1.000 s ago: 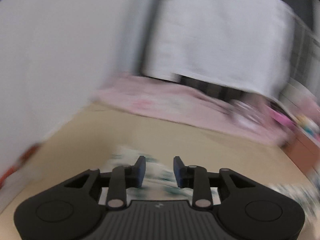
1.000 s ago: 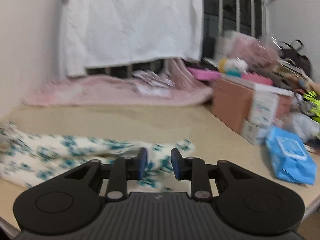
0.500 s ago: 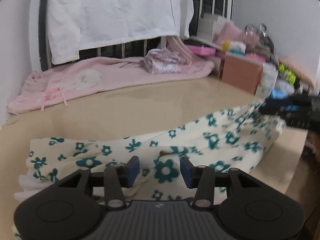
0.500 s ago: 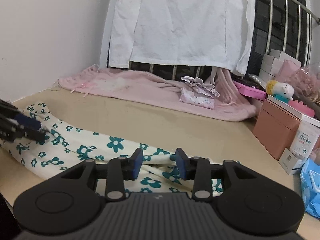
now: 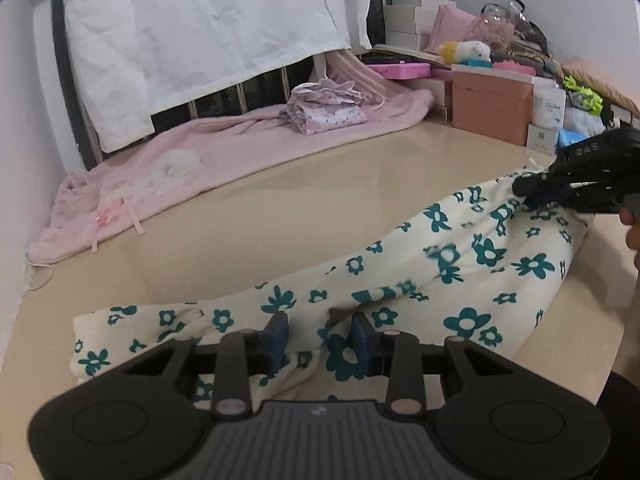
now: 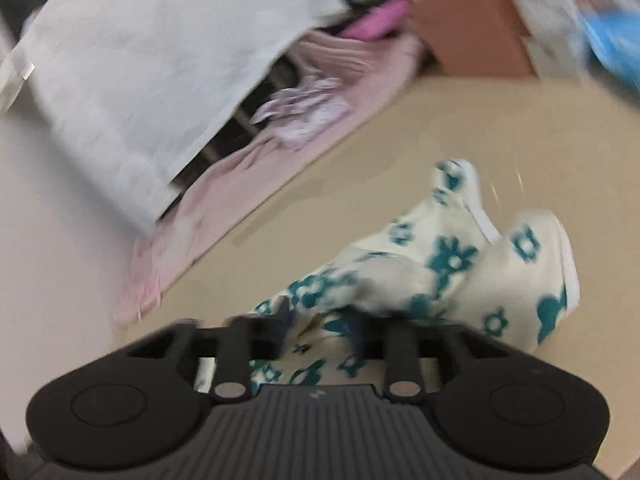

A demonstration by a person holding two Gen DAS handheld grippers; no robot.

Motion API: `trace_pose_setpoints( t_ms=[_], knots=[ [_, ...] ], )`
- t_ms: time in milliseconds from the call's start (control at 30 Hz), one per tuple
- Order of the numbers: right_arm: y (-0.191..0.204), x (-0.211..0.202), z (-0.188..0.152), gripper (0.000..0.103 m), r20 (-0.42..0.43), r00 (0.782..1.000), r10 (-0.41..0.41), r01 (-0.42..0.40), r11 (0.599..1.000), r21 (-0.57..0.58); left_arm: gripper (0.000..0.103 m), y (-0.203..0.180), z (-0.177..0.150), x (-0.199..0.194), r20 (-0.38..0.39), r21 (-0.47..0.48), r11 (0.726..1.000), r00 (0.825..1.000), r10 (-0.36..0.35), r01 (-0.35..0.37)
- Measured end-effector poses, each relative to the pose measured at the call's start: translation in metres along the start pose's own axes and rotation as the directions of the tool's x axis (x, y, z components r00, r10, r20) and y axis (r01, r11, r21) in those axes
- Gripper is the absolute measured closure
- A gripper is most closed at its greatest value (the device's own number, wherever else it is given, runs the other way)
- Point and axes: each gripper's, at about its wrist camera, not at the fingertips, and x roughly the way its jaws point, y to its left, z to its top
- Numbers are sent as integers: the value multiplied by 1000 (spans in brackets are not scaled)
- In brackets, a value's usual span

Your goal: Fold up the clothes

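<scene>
The left tool (image 5: 320, 338) sits low at 6 o'clock in its own view, jaws apart with a fold of the flowered garment (image 5: 460, 264) bunched in the gap, not pinched as far as anyone could tell. That cream cloth with teal flowers lies stretched across the tan worktop (image 5: 280, 208) from about 7 o'clock out to 3 o'clock. Over at 3 o'clock the right tool (image 5: 538, 194) has its tips together on the far end of the garment, lifting it a bit off the surface. In the right wrist view everything's motion-blurred and tilted, and the right tool (image 6: 320, 320) has cloth running up between its fingers toward 2 o'clock, so the exact gap there is hard to read.

Room stuff: a pink blanket (image 5: 224, 152) along the back edge around 10 to 12 o'clock, a white sheet (image 5: 200, 40) hanging over dark bars behind it, and a salmon box (image 5: 490, 108) with clutter at 2 o'clock.
</scene>
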Motion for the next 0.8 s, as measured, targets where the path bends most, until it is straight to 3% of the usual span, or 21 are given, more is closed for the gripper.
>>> trace_pose_setpoints(
  t_ms=[167, 233, 267, 333, 500, 800],
  knots=[
    [-8, -16, -1, 100, 98, 992, 80, -87, 994, 70, 71, -17, 0, 0, -16, 71, 993, 995, 95, -94],
    [-10, -24, 1, 100, 104, 989, 105, -113, 991, 73, 85, -25, 1, -1, -5, 93, 983, 987, 158, -157],
    [-10, -28, 2, 100, 107, 987, 118, -126, 989, 74, 87, -28, 2, -2, 2, 103, 978, 983, 184, -183],
    [-16, -30, -1, 100, 104, 989, 104, -113, 991, 77, 94, -36, 2, -6, 18, 127, 971, 979, 202, -202],
    [-35, -23, -9, 99, 37, 998, 43, -47, 993, 107, 94, -56, 4, -17, 62, 183, 951, 968, 243, -251],
    [-35, -25, -23, 98, 63, 997, 34, -35, 999, 15, 94, -71, -8, -24, 50, 195, 943, 963, 264, -269]
  ],
)
